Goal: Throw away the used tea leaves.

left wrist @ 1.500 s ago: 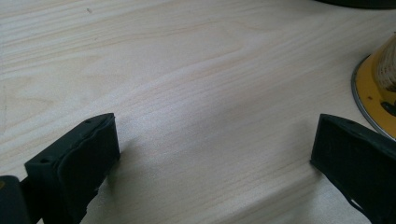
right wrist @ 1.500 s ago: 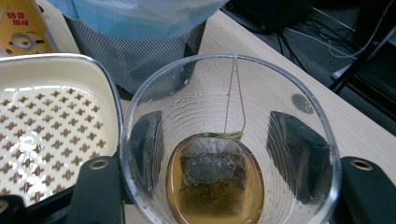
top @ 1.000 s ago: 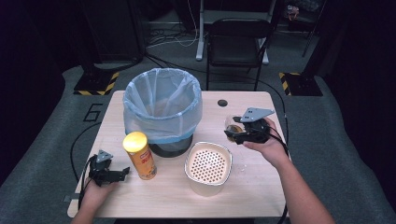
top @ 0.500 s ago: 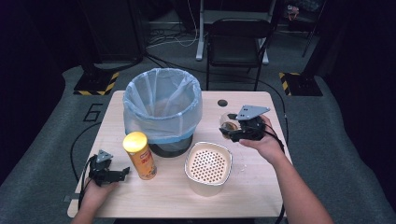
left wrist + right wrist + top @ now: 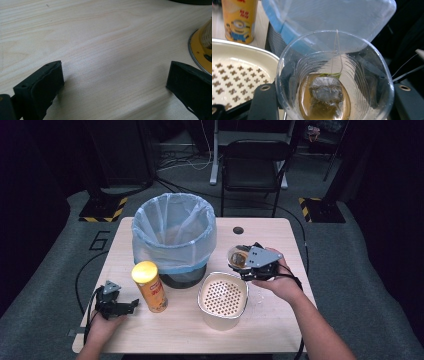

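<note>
A light wooden table (image 5: 280,227) is seen from above, with a person's forearms reaching in from the near edge. At the far left of the table stands a dark bin lined with a pale blue plastic bag (image 5: 173,236). Just near of it, to the left, a yellow snack can (image 5: 149,286) stands upright. To the right of the can, near the table's middle, sits a cream container with a perforated bottom (image 5: 223,299).

The right gripper (image 5: 244,262) is held above the table, just right of the bin and beyond the cream container. Its jaws are clamped around a clear plastic cup (image 5: 334,77). Inside the cup are brownish liquid and a tea bag (image 5: 327,92), whose string runs up the cup's wall.

The left gripper (image 5: 131,305) rests at the near left of the table, just left of the can. Its jaws are spread wide apart with bare wood between them, and they grip nothing.
</note>
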### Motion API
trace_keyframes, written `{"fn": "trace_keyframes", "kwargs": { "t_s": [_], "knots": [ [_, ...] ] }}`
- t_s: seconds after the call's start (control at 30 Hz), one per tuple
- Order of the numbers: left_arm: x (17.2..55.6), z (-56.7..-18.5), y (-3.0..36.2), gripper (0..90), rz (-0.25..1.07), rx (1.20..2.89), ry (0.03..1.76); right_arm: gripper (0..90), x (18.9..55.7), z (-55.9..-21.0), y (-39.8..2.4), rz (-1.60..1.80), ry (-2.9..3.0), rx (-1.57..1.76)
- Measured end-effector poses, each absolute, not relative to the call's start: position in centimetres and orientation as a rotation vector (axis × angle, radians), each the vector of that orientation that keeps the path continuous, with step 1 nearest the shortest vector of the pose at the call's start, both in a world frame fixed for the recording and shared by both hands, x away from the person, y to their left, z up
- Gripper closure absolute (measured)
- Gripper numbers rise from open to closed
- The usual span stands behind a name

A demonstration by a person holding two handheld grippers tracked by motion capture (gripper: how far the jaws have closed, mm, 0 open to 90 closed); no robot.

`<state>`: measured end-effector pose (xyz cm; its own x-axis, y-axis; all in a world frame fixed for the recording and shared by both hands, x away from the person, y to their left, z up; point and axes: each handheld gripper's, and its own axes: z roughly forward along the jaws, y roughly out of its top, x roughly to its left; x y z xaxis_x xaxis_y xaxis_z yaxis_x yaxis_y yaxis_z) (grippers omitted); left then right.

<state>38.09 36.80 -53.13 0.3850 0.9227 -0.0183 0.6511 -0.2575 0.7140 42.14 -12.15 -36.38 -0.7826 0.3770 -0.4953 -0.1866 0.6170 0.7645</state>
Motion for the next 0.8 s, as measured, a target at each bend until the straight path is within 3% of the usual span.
{"fn": "trace_keyframes", "kwargs": {
  "t_s": [0.8],
  "knots": [
    [38.1,-53.1,36.8,0.8,0.544,2.004,1.347,39.8,35.2,-41.4,-6.3,0.151,1.642,-0.589]
  ]
}}
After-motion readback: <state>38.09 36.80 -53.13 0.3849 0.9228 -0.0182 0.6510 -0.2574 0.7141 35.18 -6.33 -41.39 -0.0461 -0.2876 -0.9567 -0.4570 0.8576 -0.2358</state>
